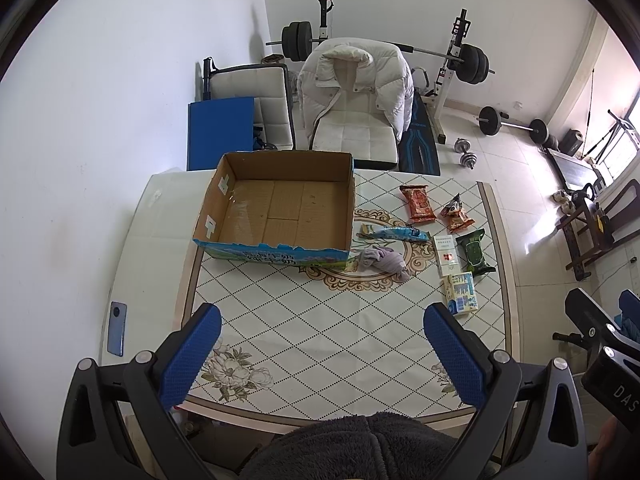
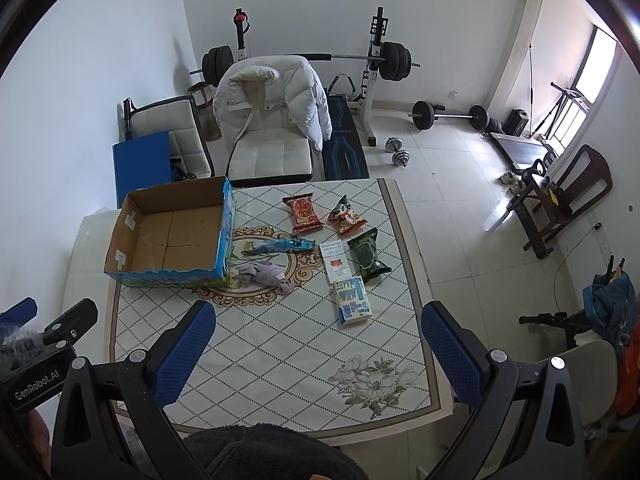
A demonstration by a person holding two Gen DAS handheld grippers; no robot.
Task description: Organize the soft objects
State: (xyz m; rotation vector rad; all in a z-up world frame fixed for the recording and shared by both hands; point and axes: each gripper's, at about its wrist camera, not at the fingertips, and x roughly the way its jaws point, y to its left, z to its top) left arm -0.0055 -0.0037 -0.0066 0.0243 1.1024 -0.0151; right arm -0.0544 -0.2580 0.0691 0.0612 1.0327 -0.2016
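Both jaws you held apart, empty, above the table's near edge, ready to lift the crumpled lilac cloth beside the open cardboard box.

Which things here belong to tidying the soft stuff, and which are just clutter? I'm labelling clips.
Job: cardboard box, empty; crumpled purple cloth; snack packets; green wipes pack; both grippers, left, right.

Lying about: phone; white jacket on chair; barbell rack; dumbbell.
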